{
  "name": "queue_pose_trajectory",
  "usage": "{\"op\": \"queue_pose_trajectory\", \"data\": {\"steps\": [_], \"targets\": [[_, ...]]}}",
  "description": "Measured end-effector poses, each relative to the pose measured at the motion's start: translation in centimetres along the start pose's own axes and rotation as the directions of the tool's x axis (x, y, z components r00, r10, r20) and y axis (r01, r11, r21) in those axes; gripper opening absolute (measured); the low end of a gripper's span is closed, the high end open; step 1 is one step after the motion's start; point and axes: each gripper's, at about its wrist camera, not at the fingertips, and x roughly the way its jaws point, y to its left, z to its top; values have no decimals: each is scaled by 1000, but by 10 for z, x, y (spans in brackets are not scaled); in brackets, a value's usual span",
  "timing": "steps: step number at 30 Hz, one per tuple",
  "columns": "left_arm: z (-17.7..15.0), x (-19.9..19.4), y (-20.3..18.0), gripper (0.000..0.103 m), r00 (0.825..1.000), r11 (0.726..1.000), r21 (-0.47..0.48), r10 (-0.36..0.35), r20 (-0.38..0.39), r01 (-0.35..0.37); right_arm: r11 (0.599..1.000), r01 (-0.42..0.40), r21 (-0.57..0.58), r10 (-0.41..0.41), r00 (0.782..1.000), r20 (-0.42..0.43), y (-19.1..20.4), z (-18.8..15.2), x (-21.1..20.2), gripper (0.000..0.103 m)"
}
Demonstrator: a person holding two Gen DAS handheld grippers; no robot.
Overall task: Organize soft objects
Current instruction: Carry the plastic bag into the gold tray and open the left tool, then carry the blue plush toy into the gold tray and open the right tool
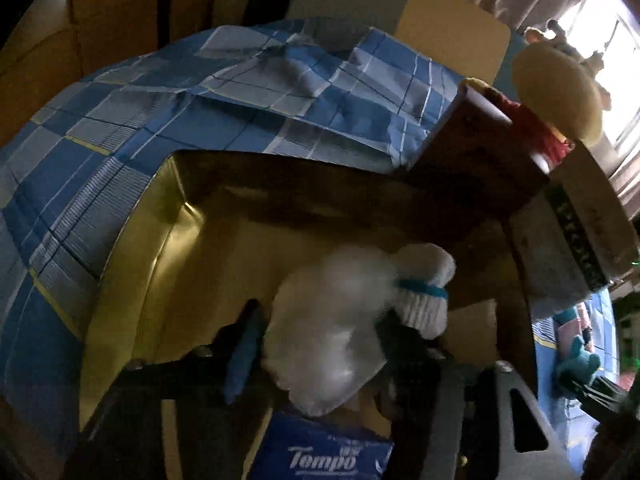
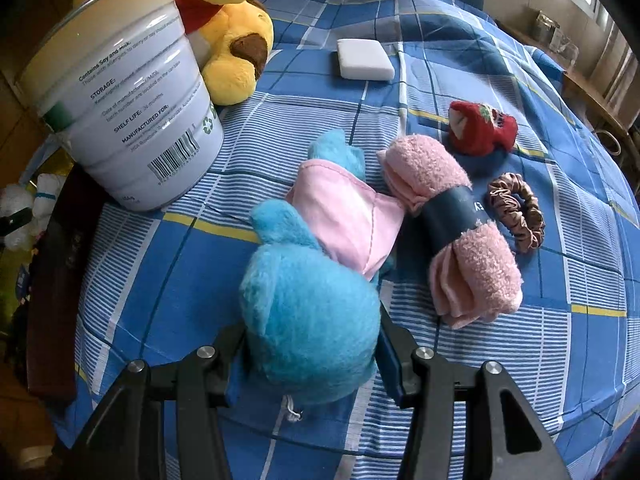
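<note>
In the left wrist view a white fluffy bundle (image 1: 340, 320) with a teal band lies between the fingers of my left gripper (image 1: 320, 352), over an open cardboard box (image 1: 224, 248). The picture is blurred, and the jaws stand apart with no clear squeeze on the bundle. In the right wrist view my right gripper (image 2: 312, 364) is shut on the head of a blue plush toy (image 2: 308, 320) in a pink dress. The toy lies on the blue checked sheet (image 2: 520, 340).
On the sheet lie a rolled pink towel (image 2: 452, 232) with a dark band, a red soft toy (image 2: 480, 128), a brown scrunchie (image 2: 516, 212) and a white sponge (image 2: 364, 60). A tin can (image 2: 120, 100) and a yellow plush bear (image 2: 236, 40) stand at the left. A Tempo tissue pack (image 1: 320, 456) lies in the box.
</note>
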Motion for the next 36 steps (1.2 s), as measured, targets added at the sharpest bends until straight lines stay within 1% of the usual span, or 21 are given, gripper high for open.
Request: {"op": "queue_pose_trajectory", "data": {"steps": [1,2,4,9,13,18,21,24,26,30,33,34,36], "targets": [[-1,-3,1,67,1000,1000,-2,-1,3,1,1000,0,0,0,1000,0,0,0,0,53],[-1,-2,2,74,1000,1000,-2,1,10,-1,1000,-1,0,1,1000,0,0,0,0,53],[-3,-9,1,77,999,1000,3,16,36,-16,1000,-3,1,3,1000,0,-1,1,0,53],[-18,-36,-3,77,995,999,32,18,96,-21,1000,-7,8,7,1000,1,-2,3,0,53],[-39,-62,-12,77,989,997,82,-17,149,5,1000,-5,19,5,1000,19,-3,4,-4,52],[-61,-77,-19,77,987,989,148,-45,153,22,998,12,59,-15,998,57,-8,9,-18,51],[-70,-82,-23,77,986,983,181,-57,155,29,998,14,67,-20,996,88,-9,21,-35,51],[-76,-88,-23,77,984,980,196,-73,163,40,998,35,60,-42,990,135,-6,46,-58,51],[-79,-92,-23,77,982,978,204,-83,170,48,997,57,56,-65,984,168,-6,71,-72,51],[-83,-100,-20,77,979,976,210,-95,180,56,989,131,63,-141,967,213,-3,133,-93,51],[-83,-103,-17,77,977,976,212,-96,189,54,981,172,87,-189,945,266,8,186,-113,51],[-83,-103,-16,77,977,976,212,-95,189,54,980,180,89,-199,934,296,17,208,-126,51],[-82,-104,-13,77,977,977,208,-90,192,49,980,178,89,-198,917,346,35,237,-143,51]]}}
